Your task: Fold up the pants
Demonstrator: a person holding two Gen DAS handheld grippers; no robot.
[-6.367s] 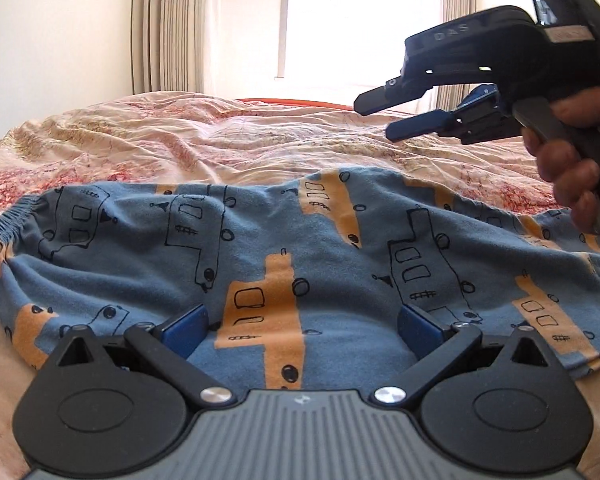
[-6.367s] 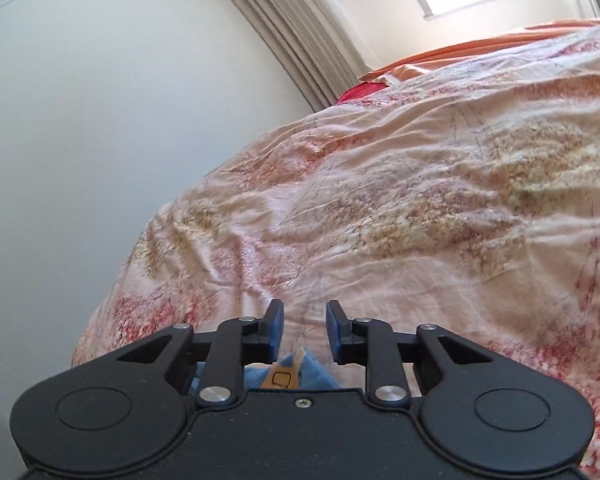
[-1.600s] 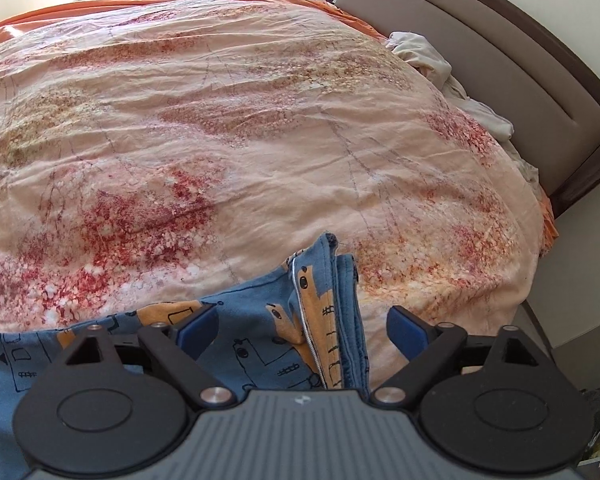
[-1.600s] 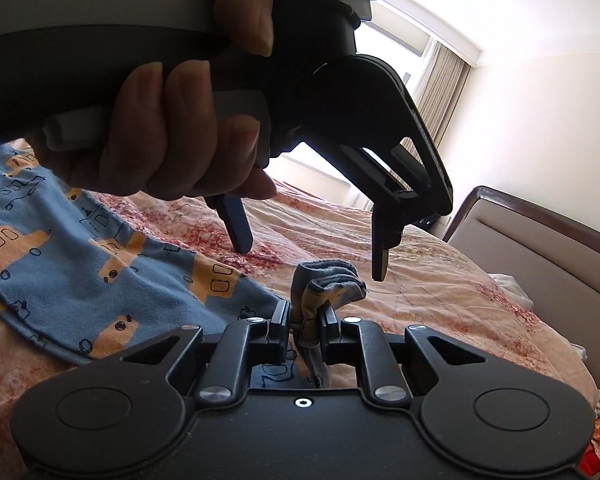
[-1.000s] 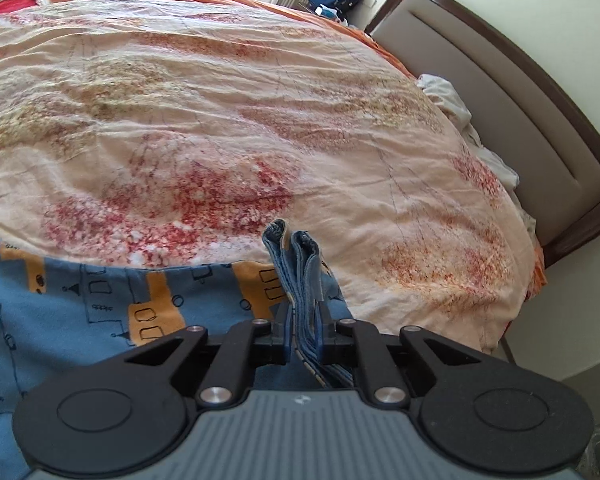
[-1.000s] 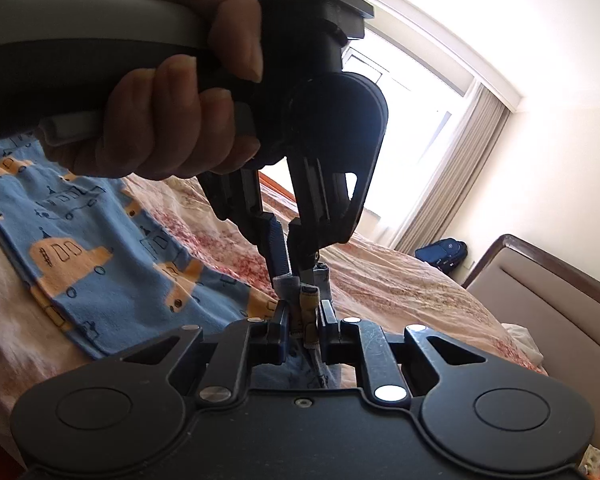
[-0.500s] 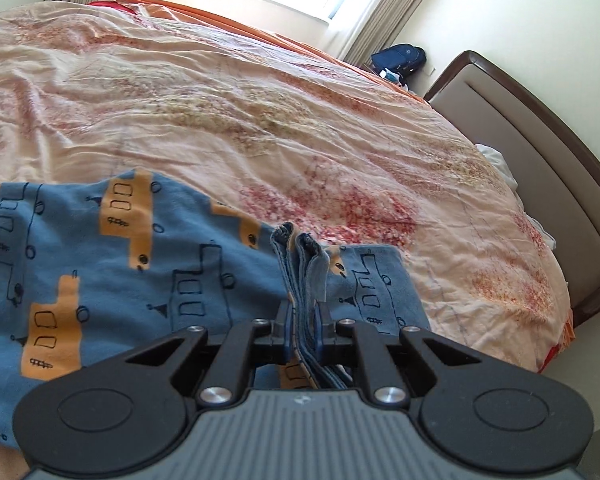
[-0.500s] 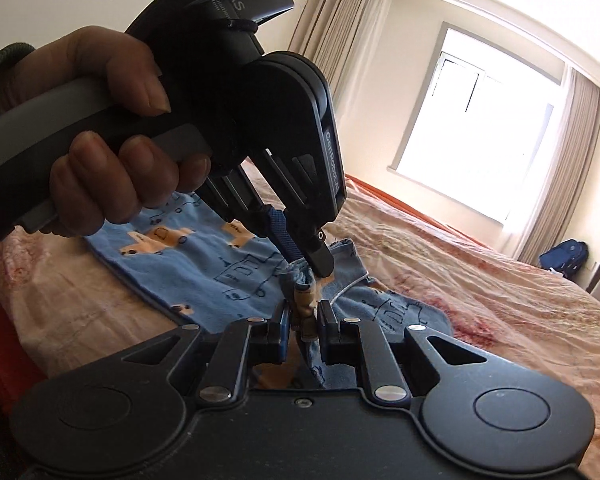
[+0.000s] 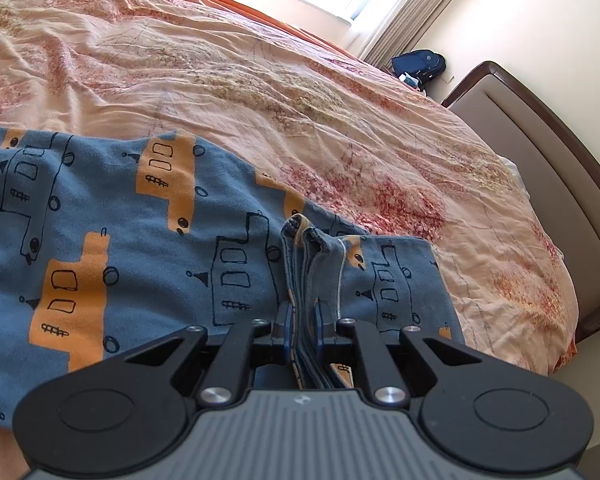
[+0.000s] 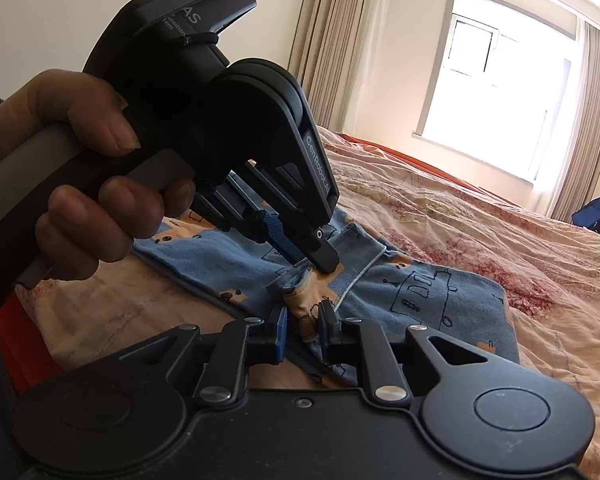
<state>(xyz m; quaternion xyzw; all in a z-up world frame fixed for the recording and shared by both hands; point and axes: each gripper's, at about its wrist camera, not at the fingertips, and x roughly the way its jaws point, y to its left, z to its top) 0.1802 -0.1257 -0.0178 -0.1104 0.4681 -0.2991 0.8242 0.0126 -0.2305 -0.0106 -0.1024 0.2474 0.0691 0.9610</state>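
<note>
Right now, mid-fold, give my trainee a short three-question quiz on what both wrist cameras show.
1. True or false: the left hand-held gripper is shut on a bunched edge of the pants.
2. The pants lie on: A) a wooden floor, B) a floral bedspread, C) a chair.
3. Fill in: the right hand-held gripper is shut on the ____.

Key: 1 true. 2 B. 3 pants; in the right wrist view both grippers pinch the fabric close together.
</note>
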